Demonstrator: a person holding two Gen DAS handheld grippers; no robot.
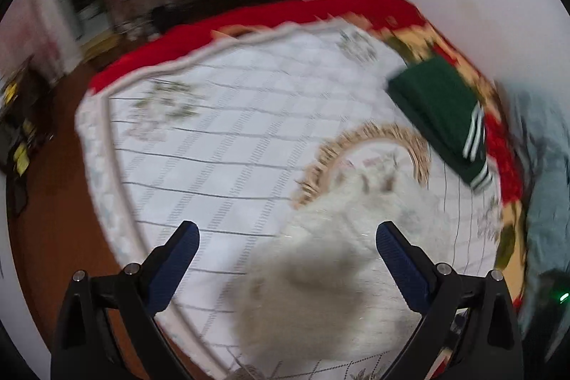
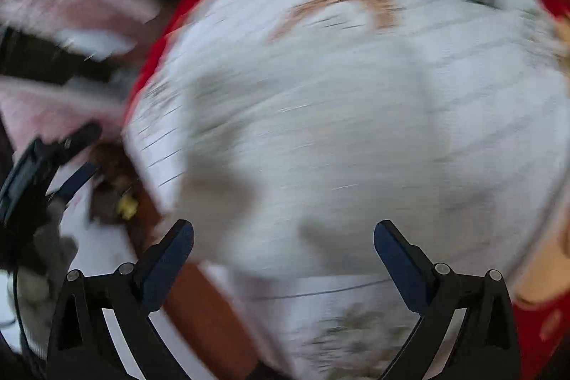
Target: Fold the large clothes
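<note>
Left wrist: left tongs [image 1: 288,239] wide, empty; right tongs [image 2: 284,237] likewise.

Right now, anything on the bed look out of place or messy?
Nothing damaged or spilled. The white fluffy garment lies in a loose heap on the white quilt, not yet folded, while the green garment sits folded near the far edge. Both views are motion-blurred, so fine detail is unclear.

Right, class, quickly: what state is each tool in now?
Left tool: open, holding nothing.
Right tool: open, holding nothing.
</note>
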